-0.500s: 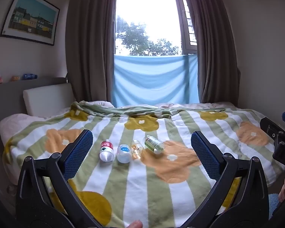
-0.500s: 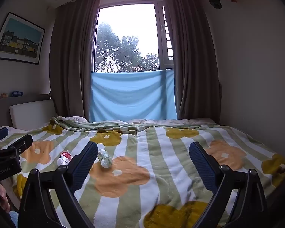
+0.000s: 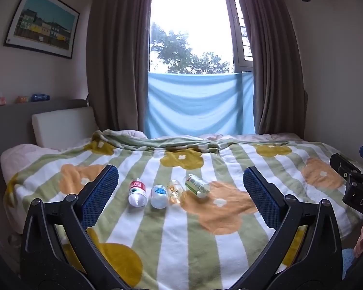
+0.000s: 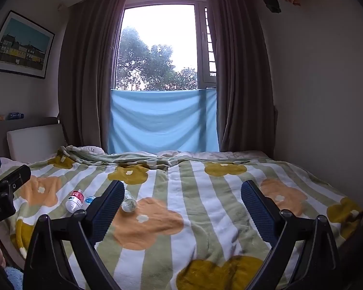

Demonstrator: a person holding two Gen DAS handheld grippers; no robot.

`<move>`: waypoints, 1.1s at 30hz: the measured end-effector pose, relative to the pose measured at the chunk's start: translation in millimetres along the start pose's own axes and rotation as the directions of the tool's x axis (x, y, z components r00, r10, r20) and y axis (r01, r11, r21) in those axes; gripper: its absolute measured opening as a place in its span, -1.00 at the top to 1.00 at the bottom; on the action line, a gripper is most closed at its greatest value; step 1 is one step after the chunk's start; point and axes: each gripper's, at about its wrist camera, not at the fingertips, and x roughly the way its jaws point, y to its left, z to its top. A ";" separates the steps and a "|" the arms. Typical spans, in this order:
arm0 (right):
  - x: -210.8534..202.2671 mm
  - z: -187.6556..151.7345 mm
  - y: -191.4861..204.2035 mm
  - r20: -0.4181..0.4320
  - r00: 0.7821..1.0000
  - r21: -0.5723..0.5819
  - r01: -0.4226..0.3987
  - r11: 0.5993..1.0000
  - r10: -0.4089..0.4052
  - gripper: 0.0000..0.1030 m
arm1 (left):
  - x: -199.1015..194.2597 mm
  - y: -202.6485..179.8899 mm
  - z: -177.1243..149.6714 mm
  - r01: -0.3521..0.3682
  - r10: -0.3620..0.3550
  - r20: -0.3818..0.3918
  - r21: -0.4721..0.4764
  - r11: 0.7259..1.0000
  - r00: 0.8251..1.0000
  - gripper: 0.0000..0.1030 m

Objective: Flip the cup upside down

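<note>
No cup shows in either view. Several small plastic bottles lie on the flowered bed blanket [image 3: 181, 241]: a red-labelled one [image 3: 137, 191], a blue-labelled one [image 3: 159, 196], a yellow-tinted one [image 3: 175, 191] and a green-labelled one [image 3: 197, 185]. My left gripper [image 3: 181, 191] is open and empty, held above the near edge of the bed, the bottles lying beyond it between its fingers. My right gripper [image 4: 182, 205] is open and empty further right. In the right wrist view the red-labelled bottle [image 4: 75, 200] and green-labelled bottle [image 4: 129, 202] show by its left finger, which hides others.
The bed fills the room from the padded headboard [image 3: 63, 125] on the left to the wall on the right. Curtains and a blue cloth [image 3: 198, 104] hang at the window behind it. The right gripper's body [image 3: 358, 188] shows at the left view's right edge.
Both grippers have shifted slightly; the bottles lie as before.
</note>
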 end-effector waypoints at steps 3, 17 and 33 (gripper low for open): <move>-0.8 -1.7 -1.4 0.003 1.000 0.002 0.001 1.000 -0.001 -0.87 | 1.3 1.9 1.5 0.017 -0.018 -0.017 -0.014 1.000 1.000 -1.00; -1.9 0.0 -0.1 -0.002 1.000 0.003 0.002 1.000 -0.002 -0.87 | 7.3 5.5 -2.5 0.004 -0.005 -0.040 -0.027 1.000 0.999 -1.00; -2.0 -1.1 1.4 -0.009 1.000 0.003 -0.002 1.000 0.002 -0.87 | 11.4 8.2 -4.4 0.004 -0.007 -0.064 -0.050 0.999 0.998 -1.00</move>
